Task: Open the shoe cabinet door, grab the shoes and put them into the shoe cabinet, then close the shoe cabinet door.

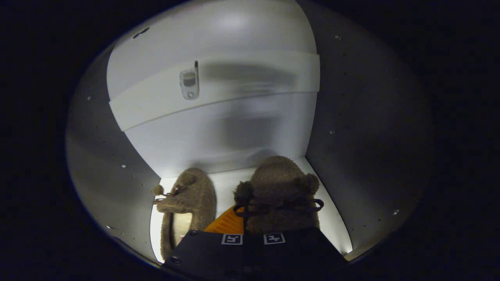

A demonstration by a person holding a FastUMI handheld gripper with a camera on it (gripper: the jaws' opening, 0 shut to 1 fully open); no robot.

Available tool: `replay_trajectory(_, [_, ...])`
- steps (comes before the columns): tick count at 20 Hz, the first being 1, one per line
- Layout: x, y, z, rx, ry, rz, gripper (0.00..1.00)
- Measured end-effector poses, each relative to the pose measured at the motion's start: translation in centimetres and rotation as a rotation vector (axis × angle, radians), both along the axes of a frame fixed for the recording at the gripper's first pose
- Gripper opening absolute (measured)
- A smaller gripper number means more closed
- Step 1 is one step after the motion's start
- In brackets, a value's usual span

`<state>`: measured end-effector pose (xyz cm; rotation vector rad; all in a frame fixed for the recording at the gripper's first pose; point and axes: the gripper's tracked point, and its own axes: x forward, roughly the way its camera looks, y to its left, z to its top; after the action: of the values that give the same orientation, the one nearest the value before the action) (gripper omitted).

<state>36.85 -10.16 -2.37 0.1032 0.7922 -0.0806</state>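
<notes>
Gripper view: we look into the shoe cabinet [343, 117], pale walls dotted with small holes, a white rail [242, 82] across the back carrying a small fitting [189, 84]. Two fuzzy brown slippers sit on the cabinet floor [226, 183]. The left slipper [191, 203] lies beside the left wall, free. The right slipper [279, 195] sits directly at our fingers [252, 230]. The fingers look drawn close together at its heel, but we cannot tell whether they grip it.
</notes>
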Motion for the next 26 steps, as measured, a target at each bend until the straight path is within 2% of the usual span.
replay_trajectory(7, [0.3, 0.3, -1.7, 0.015, 0.037, 0.015, 0.06])
replay_trajectory(9, [-0.2, 0.2, -1.7, 0.016, 0.051, 0.015, 0.14])
replay_trajectory(11, [-0.7, 0.7, -1.6, 0.019, 0.053, 0.035, 0.14])
replay_trajectory(13, [-1.4, 0.7, -1.1, -0.031, 0.044, 0.048, 0.38])
replay_trajectory(15, [-2.4, 1.0, -0.2, -0.067, 0.03, 0.07, 0.55])
replay_trajectory(18, [-3.6, 1.3, 2.2, -0.071, -0.024, 0.069, 0.69])
replay_trajectory(21, [-5.8, 1.5, 5.0, -0.077, -0.075, 0.072, 0.94])
replay_trajectory(23, [-7.3, 1.4, 7.9, -0.116, -0.144, 0.072, 0.99])
replay_trajectory(26, [-10.1, 2.1, 12.1, -0.125, -0.233, 0.068, 0.99])
